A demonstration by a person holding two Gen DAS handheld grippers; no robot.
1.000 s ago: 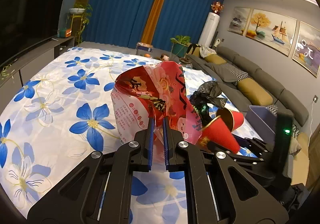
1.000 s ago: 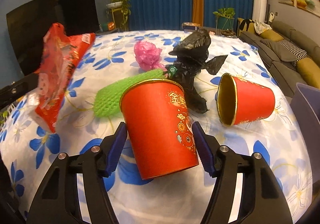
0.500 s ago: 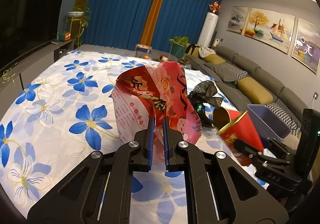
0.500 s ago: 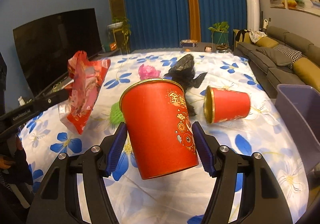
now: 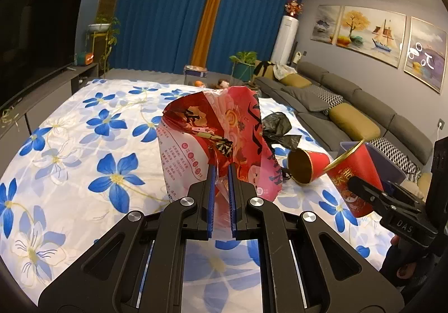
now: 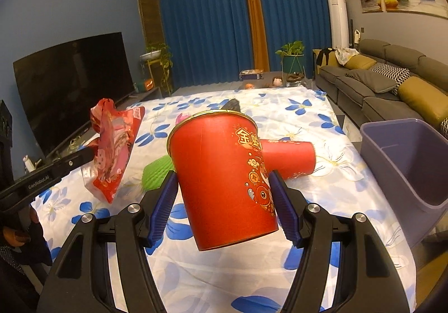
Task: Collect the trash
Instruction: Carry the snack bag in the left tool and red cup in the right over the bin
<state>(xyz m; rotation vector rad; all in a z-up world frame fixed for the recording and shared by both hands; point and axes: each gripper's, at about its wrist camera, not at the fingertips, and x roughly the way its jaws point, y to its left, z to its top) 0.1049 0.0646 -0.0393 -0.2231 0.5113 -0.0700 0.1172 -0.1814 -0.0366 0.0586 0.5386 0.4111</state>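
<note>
My left gripper (image 5: 221,170) is shut on a crumpled red snack bag (image 5: 215,142), held up over the flowered cloth; the same bag (image 6: 114,150) hangs at the left in the right wrist view. My right gripper (image 6: 222,181) is shut on a red paper cup (image 6: 221,184), lifted and tilted, its gold rim facing away. That cup (image 5: 354,175) shows at the right in the left wrist view. A second red cup (image 6: 291,157) lies on its side on the cloth behind it. A black plastic bag (image 5: 278,129) and a green foam net (image 6: 156,173) lie farther back.
A grey-purple plastic bin (image 6: 406,161) stands open at the table's right edge. A pink crumpled piece (image 6: 180,118) peeks out behind the held cup. A grey sofa (image 6: 392,83) runs along the right, a dark television (image 6: 72,89) along the left.
My right gripper has risen and swung right with the red cup, bringing the bin into view. The left gripper and its red bag have stayed almost still.
</note>
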